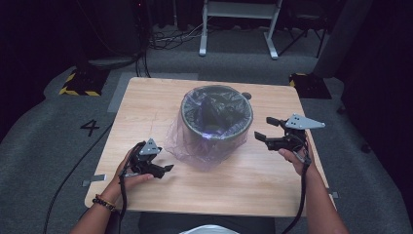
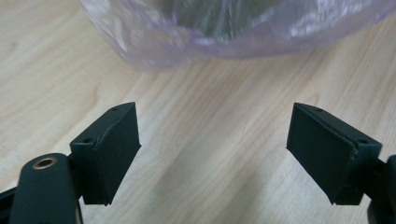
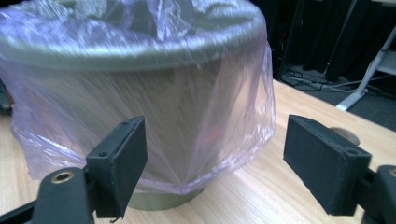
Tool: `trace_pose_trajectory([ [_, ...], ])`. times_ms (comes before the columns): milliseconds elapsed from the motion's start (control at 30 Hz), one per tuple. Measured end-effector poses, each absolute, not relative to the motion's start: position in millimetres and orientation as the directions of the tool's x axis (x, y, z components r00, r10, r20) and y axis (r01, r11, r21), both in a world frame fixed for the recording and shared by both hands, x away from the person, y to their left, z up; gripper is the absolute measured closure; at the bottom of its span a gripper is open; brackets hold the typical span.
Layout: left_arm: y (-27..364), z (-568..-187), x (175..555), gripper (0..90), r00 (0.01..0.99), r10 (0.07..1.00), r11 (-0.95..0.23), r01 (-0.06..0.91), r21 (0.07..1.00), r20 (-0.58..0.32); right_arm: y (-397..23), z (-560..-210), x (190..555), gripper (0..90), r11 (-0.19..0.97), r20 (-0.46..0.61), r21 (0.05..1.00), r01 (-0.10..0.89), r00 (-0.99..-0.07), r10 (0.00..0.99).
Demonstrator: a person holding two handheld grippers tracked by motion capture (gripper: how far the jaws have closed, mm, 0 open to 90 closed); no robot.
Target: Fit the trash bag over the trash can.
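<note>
The bin [image 1: 217,116] stands upright near the middle of the worktop [image 1: 146,102], a little toward its far edge, its long axis vertical and its mouth facing straight up. The liner [image 1: 195,146] is already draped over the rim and hangs down the outside; on the near-left side its loose skirt spills onto the wood. What seems left is tidying or pulling down that slack. The left gripper [image 1: 168,168] rests low by the skirt, jaws spread and empty. The right gripper [image 1: 264,128] hovers beside the bin's right wall, jaws likewise spread, holding nothing.
</note>
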State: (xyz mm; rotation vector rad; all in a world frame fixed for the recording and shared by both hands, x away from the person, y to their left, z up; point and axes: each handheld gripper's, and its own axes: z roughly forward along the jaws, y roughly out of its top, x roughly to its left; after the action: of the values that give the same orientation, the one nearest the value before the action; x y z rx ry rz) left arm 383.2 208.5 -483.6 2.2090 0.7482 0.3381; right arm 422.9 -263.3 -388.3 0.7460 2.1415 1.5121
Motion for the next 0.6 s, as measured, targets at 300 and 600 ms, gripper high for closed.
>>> trace_pose_trajectory([
  [300,206,-495,385,17.0,0.801,0.598,-0.550,0.422,0.721,-0.013,-257,-367,419,27.3,0.296,-0.079,0.944,0.147,-0.770,0.633],
  [600,202,-503,386,15.7,0.809,0.587,-0.566,0.421,0.709,-0.011,-243,-352,417,25.1,0.302,-0.090,0.943,0.136,-0.773,0.628],
])
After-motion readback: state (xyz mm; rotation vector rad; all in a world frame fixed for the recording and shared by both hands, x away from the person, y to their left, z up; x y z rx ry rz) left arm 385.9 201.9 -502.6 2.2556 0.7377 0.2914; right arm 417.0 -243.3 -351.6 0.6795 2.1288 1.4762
